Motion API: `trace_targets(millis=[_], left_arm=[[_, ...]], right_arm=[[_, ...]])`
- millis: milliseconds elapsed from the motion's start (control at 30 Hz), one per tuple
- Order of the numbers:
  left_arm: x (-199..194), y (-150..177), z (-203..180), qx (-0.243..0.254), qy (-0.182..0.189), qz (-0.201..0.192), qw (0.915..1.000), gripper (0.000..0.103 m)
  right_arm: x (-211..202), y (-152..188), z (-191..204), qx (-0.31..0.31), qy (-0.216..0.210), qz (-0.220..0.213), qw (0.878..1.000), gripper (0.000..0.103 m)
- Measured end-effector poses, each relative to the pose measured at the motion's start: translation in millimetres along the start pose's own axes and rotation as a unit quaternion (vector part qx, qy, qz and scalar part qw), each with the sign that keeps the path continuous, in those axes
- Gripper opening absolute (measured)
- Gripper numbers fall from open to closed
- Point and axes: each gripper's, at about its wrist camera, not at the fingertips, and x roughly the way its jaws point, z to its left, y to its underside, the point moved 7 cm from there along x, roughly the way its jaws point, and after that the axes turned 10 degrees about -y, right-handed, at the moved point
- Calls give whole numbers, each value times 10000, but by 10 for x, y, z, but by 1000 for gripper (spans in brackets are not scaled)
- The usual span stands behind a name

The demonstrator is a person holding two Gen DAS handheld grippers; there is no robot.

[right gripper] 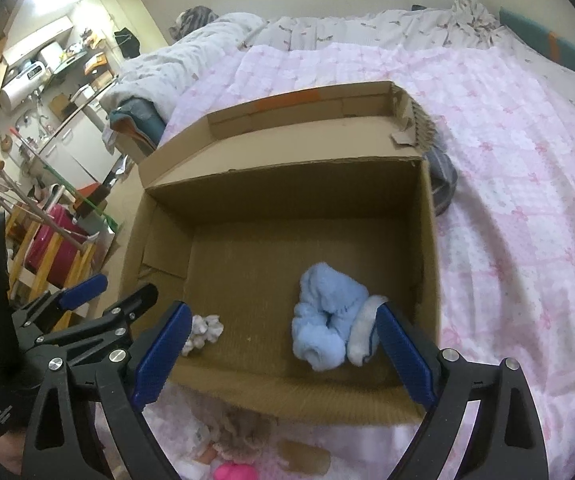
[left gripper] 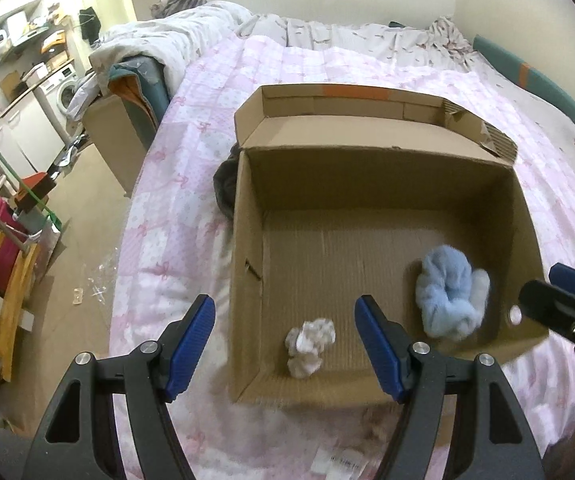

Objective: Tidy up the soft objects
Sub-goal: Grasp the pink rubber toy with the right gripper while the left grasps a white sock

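**Two soft bundles in the box, both grippers spread and empty**

Where the box's far left wall hides it, we make out only part of a dark grey cloth item (left gripper: 223, 188) lying on the bedspread against that wall; we cannot tell what it is. Below the box's near wall, the right wrist view cuts off a doll-like figure (right gripper: 223, 436) and a bright pink object (right gripper: 234, 472) at the frame's bottom edge, both blurred. A printed white slip (left gripper: 339, 460) near the left wrist view's bottom edge is unreadable.

The cardboard box (left gripper: 247, 240) sits open on the bed, its lid flap folded back toward the far side. Inside, a fluffy light-blue rolled bundle (right gripper: 323, 324) lies near the box's near right corner, with a white, blue-trimmed piece (right gripper: 363, 332) touching its right side. A small crumpled white cloth (left gripper: 309, 346) lies near the near left corner, well apart from the blue one.

Our left gripper (left gripper: 283, 346) hangs over the near left part of the box, jaws wide apart, nothing between them. Our right gripper (right gripper: 283, 358) is likewise spread and empty over the near wall, its right finger just beside the white piece.

The pink patchwork bedspread (right gripper: 527, 200) covers the bed; a pale quilt (left gripper: 175, 36) is heaped at the far left corner. Beyond the bed's left edge we note a washing machine (left gripper: 65, 94), a red suitcase (right gripper: 53, 240) and cluttered shelves.
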Motion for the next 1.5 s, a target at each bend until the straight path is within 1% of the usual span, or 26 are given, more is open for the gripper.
trace_targets(millis=[133, 233, 333, 500, 567, 600, 733, 800, 867, 900, 1000, 1067, 1133, 1200, 1267, 1333, 1433, 1500], left_arm=[[-119, 158, 96, 179, -116, -120, 9997, 70], [-199, 277, 170, 250, -20, -134, 9996, 70], [-281, 401, 254, 273, 82, -151, 9995, 70], [-398, 623, 395, 210, 223, -105, 9995, 70], [-424, 709, 445, 171, 272, -66, 9995, 70], [-429, 758, 473, 133, 297, -28, 9995, 70], [-382, 884, 599, -148, 356, 154, 9991, 70], [-301, 963, 667, -328, 267, 385, 9984, 70], [-204, 1030, 674, -378, 249, 664, 9968, 70], [-153, 1084, 667, -421, 288, 832, 9952, 70], [-72, 1222, 598, -469, 525, 1176, 9906, 70], [-50, 1327, 505, -477, 745, 1333, 9871, 70], [-43, 1439, 362, -371, 973, 1517, 9829, 70], [-48, 1552, 205, -234, 1204, 1694, 9779, 70], [-53, 1632, 79, -117, 1380, 1822, 9735, 70], [-97, 1681, -51, 88, 1551, 1866, 9701, 70], [-156, 1735, -183, 556, 1525, 1764, 9708, 70], [-114, 1800, -236, 702, 1479, 1878, 9685, 70]], right_arm=[[-110, 126, 4, -19, -11, 45, 10000, 99], [-180, 205, 20, -34, 32, 35, 10000, 99], [-274, 312, 66, -65, 59, -64, 9999, 99], [-354, 533, 191, -26, -45, -80, 10000, 99], [-385, 631, 234, -68, 33, -67, 9999, 99], [-386, 687, 241, -41, 80, -26, 10000, 99], [-418, 900, 235, 198, 58, 27, 9998, 99], [-439, 972, 211, 310, 71, 19, 9995, 99], [-463, 1044, 167, 467, 81, -19, 9989, 99], [-468, 1087, 140, 540, 100, -28, 9985, 99], [-452, 1253, 57, 787, 123, 3, 9968, 99], [-399, 1364, 14, 990, 106, 116, 9950, 99], [-356, 1413, 30, 1113, 55, 179, 9936, 99], [-318, 1414, 88, 1052, 46, 204, 9942, 99], [-262, 1420, 118, 926, 185, 263, 9952, 99], [-203, 1437, 123, 936, 217, 335, 9948, 99], [-162, 1454, 106, 971, 270, 380, 9942, 99], [-154, 1460, 95, 1010, 274, 394, 9937, 99]])
